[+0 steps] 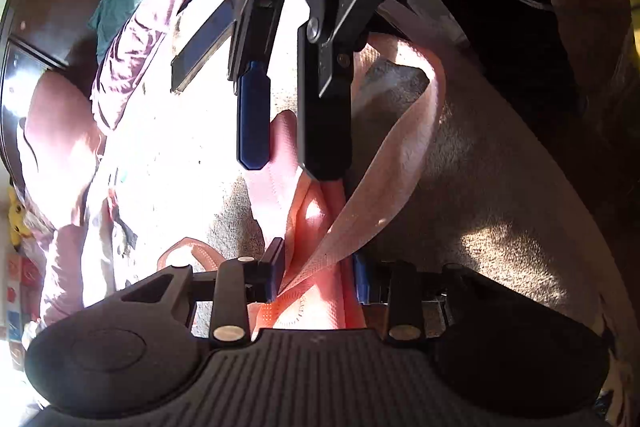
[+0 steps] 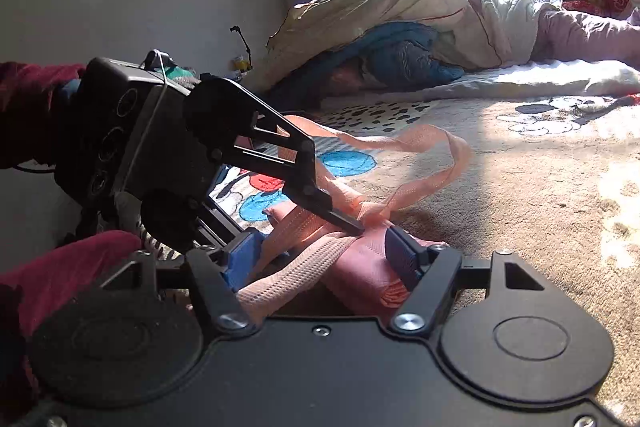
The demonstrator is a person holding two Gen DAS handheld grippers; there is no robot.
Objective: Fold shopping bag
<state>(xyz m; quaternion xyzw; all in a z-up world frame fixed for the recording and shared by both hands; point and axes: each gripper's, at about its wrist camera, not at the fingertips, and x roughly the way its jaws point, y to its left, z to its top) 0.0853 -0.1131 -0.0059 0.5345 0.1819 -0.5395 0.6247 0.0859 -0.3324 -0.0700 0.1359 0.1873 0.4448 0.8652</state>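
Note:
The pink shopping bag (image 1: 316, 227) is bunched into a narrow roll over the carpet. In the left wrist view my left gripper (image 1: 318, 271) is shut on the bag's near end. The right gripper (image 1: 294, 163) comes in from above, and the bag's far end lies between its fingers. A handle strap (image 1: 404, 147) loops off to the right. In the right wrist view my right gripper (image 2: 320, 259) is shut on the bag roll (image 2: 360, 259). The left gripper (image 2: 352, 223) pinches the bag just beyond it. The strap (image 2: 440, 163) loops in the air.
A beige carpet (image 2: 540, 207) with cartoon prints covers the floor. A heap of quilts and blankets (image 2: 420, 23) lies at the back under the window. The person's red sleeves (image 2: 68, 267) are at the left.

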